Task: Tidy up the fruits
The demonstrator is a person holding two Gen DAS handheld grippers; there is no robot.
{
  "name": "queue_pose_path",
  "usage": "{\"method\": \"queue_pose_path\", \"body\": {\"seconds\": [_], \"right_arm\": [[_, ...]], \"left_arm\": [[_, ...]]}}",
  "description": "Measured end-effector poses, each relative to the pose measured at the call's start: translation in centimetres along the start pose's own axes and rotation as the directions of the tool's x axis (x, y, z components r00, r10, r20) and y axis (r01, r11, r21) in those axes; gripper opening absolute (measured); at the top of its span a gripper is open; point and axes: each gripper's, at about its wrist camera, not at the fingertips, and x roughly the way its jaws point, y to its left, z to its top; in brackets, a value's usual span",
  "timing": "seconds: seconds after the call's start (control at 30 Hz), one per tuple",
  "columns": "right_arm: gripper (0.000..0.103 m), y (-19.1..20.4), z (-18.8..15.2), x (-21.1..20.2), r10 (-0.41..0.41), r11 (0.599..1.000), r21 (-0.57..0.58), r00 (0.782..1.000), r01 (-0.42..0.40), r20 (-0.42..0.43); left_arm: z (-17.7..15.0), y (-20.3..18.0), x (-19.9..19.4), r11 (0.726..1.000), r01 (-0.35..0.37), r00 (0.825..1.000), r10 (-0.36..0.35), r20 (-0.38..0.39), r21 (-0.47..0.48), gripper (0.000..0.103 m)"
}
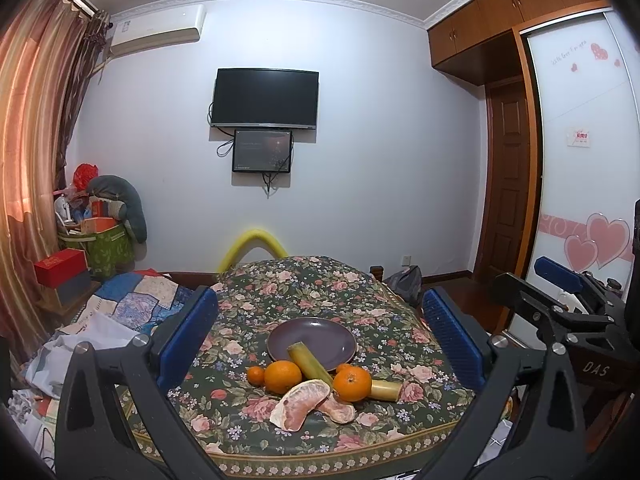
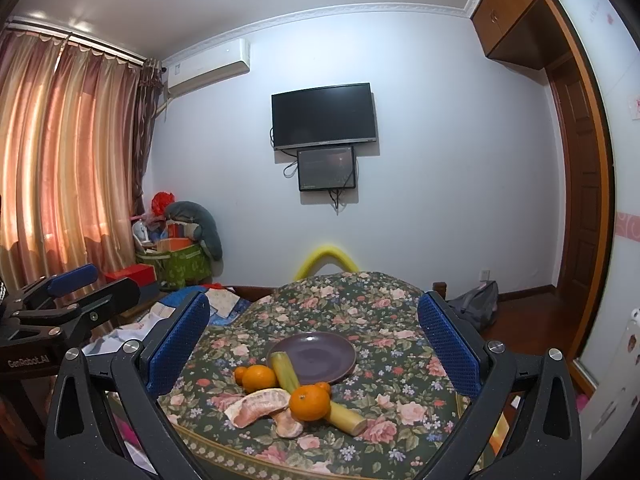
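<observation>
Both the left gripper (image 1: 316, 328) and right gripper (image 2: 314, 332) hover wide open and empty, fruits heaped at the empty plate's (image 1: 320, 336) 6 o'clock for loading.

Black fingers (image 1: 452, 334), blue dimpled pads (image 2: 448, 344)

White wall (image 1: 360, 160) – mounted TV (image 1: 265, 98), curtains (image 2: 60, 152) left.

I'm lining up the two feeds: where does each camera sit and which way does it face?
Left wrist: on the left gripper, facing the plate and fruit; right gripper at its right edge.
Right wrist: on the right gripper, same heading; left gripper at its left edge.
Shared: plate, oranges, television.
</observation>
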Motion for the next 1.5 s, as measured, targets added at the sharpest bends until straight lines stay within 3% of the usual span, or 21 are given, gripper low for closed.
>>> {"method": "queue_pose_path", "body": {"seconds": [1.5], "right_arm": [[0.103,-0.71,-0.24,0.05,0.001,1.000,0.026,1.000,-0.002,0.005]], "left_arm": [[0.14,0.24,0.22,1.000,0.004,1.000,-0.004,-0.007,0.000,0.103]]}}
